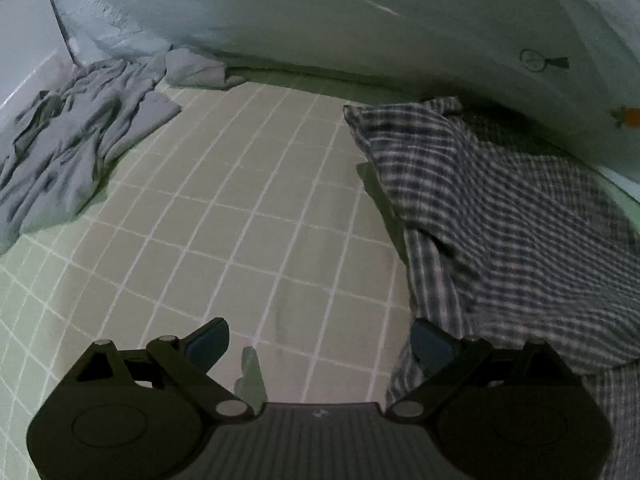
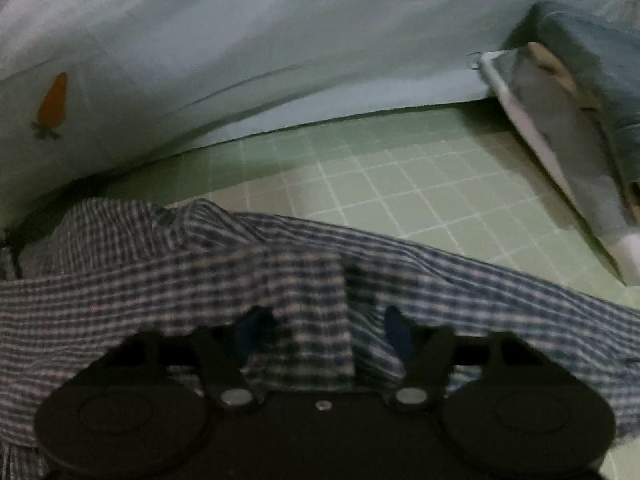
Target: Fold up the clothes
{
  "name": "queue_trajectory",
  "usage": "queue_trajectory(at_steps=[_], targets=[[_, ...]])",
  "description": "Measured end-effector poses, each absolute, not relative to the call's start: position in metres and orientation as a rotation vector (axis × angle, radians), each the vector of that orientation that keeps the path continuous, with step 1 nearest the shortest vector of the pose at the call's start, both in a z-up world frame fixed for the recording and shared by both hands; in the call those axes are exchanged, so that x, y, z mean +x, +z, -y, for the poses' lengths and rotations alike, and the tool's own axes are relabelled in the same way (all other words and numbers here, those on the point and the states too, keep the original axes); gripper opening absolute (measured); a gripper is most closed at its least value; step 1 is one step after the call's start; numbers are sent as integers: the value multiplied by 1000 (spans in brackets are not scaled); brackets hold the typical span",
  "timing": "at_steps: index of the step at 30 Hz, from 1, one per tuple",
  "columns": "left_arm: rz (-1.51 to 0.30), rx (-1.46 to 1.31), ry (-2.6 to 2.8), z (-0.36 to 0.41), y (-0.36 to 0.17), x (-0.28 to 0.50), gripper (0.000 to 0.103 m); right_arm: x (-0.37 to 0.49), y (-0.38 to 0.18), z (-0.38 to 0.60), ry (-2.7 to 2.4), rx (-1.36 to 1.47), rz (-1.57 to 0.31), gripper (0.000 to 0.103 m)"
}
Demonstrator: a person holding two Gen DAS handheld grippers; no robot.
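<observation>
1. The left gripper (image 1: 320, 340) is wide open and has hold of nothing. Only the green mat (image 1: 240, 200) with white squares shows between its two fingers.
2. Its right finger sits at the edge of the checked shirt (image 1: 500, 220). I cannot tell if it touches the cloth.
3. A small pale green bit (image 1: 250, 376) pokes up near the tool's body. It is too blurry to tell what it is.
4. The right gripper (image 2: 326, 334) is partly closed. It pinches a bunch of the checked shirt, and the cloth fills the gap between its fingers. The cloth also hides part of both fingers.
5. The checked shirt lies crumpled on the mat, spread wide across the right wrist view. Its ends are cut off at both sides there.
6. A dark green edge (image 1: 376, 188) peeks out from under the shirt. The rest of it is hidden.
7. Further away on the left lies a heap of grey clothes (image 1: 72, 148), all wrinkled and well apart from the shirt. Part of the heap is cut off at the side.
8. Far off on the right stands a grey-blue thing with a white edge (image 2: 560, 132). It may be a box, but it is blurry, and I cannot tell what is in it.
9. At the back hangs a pale sheet (image 1: 320, 20) with an orange carrot (image 2: 54, 100) on it.
</observation>
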State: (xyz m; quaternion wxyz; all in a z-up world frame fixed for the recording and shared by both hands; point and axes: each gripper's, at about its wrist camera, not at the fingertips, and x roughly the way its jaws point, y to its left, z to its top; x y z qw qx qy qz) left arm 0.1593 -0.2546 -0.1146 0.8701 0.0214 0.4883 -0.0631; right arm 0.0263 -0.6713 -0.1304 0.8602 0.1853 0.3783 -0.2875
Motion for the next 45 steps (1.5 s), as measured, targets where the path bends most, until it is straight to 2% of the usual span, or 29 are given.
queue_trajectory(at_steps=[2,3,8,13,16,28,29,30,31,32,33,35,39,43,44,45], targets=[[-1013,49,-150,255,-114,163,97,30,-123,668,-563,376,-776,11],[-1014,51,-149,255,-114,166,97,31,-119,666,-548,363,-767,6],[-991,35,-154,258,-106,179,97,23,-71,665,-504,332,-627,5],[-950,-3,-193,265,-95,191,97,-4,-43,719,-795,394,-458,5],[-946,-22,-225,274,-94,202,97,-1,-53,742,-814,380,-542,5],[-932,-186,-393,320,-98,265,95,-8,-71,762,-832,430,-596,5],[-944,-208,-406,324,-102,273,86,-8,-70,763,-831,435,-594,5],[-959,-233,-420,327,-106,279,71,-8,-70,764,-830,439,-593,5],[-978,-256,-431,329,-110,285,62,-7,-69,765,-828,444,-591,5],[-996,-270,-432,332,-114,292,39,-7,-69,766,-827,447,-590,5],[-1013,-280,-429,334,-117,298,5,-7,-69,768,-823,448,-588,5],[-1020,-270,-406,338,-117,308,2,-7,-65,768,-812,448,-575,5],[-956,-207,-376,340,-101,325,2,-8,-57,764,-782,453,-533,5],[-1014,-151,-303,344,-119,338,3,6,-75,758,-784,438,-609,5],[-1022,-143,-294,344,-122,338,5,9,-79,756,-790,434,-627,5],[-1025,-137,-287,343,-122,336,12,8,-79,752,-792,431,-625,5]])
